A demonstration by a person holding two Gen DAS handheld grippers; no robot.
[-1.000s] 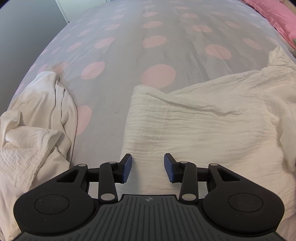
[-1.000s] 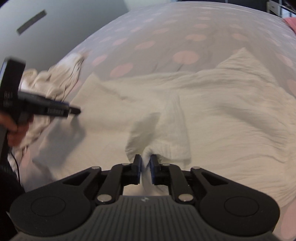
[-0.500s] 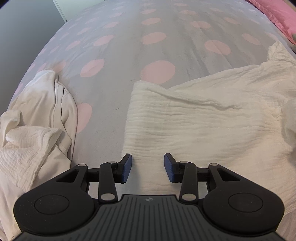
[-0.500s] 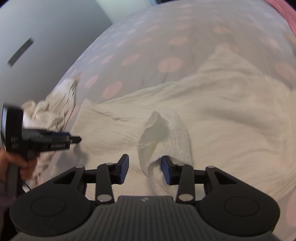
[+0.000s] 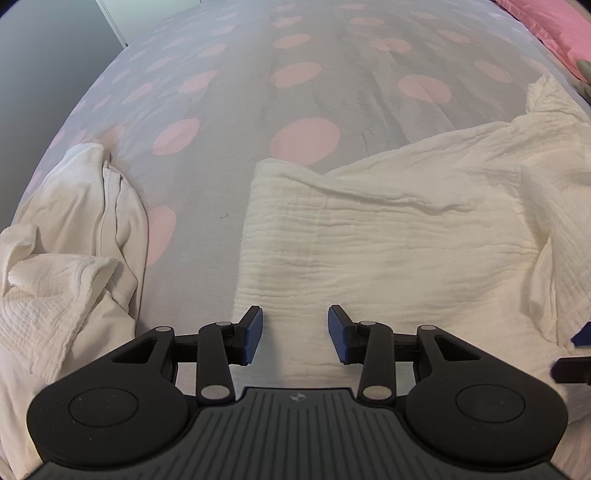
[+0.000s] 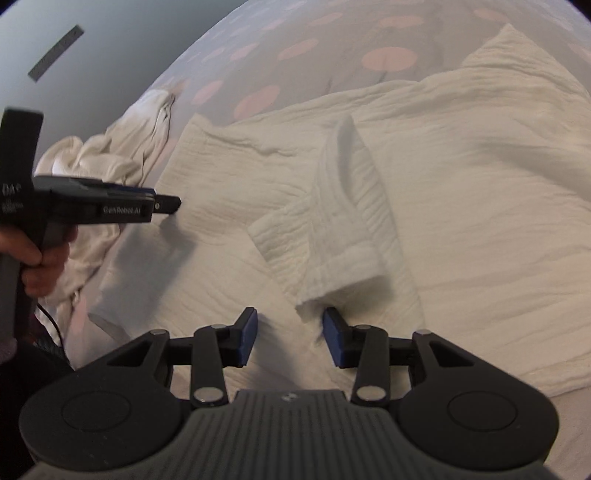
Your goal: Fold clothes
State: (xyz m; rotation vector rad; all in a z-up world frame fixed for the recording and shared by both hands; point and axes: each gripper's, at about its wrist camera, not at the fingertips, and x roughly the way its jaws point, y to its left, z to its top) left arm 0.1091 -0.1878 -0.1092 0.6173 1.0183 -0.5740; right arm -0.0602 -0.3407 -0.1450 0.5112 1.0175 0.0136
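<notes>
Holding the left gripper (image 5: pixel 294 334) with its blue-padded jaws spread apart, we are hovering it over the near left edge of the cream crinkled-cotton garment (image 5: pixel 388 236), and nothing is sitting between the pads. In the right wrist view, the same tool (image 6: pixel 168 205) is appearing side-on at the left, gripped by a hand (image 6: pixel 38 254), with its tip just above the garment's left portion.

We are keeping the right gripper (image 6: pixel 290 338) released as well: both jaws are standing apart. A folded-over flap of the same fabric (image 6: pixel 332 229) is lying directly ahead of it, with the flap's near hem just beside the right pad; we cannot tell whether they are touching. The flap is rising to a soft ridge and slanting back toward the middle of the garment.

The garment (image 6: pixel 461 177) is lying spread across the grey bedspread with pink polka dots (image 5: pixel 295 92), covering most of the right and centre of both views, its surface showing shallow wrinkles.

Further left, we are seeing a crumpled pile of white clothes (image 5: pixel 74 236) resting on the bed's left edge, well apart from the garment. A pink pillow (image 5: pixel 554 26) is occupying the far right corner of the left wrist view.
</notes>
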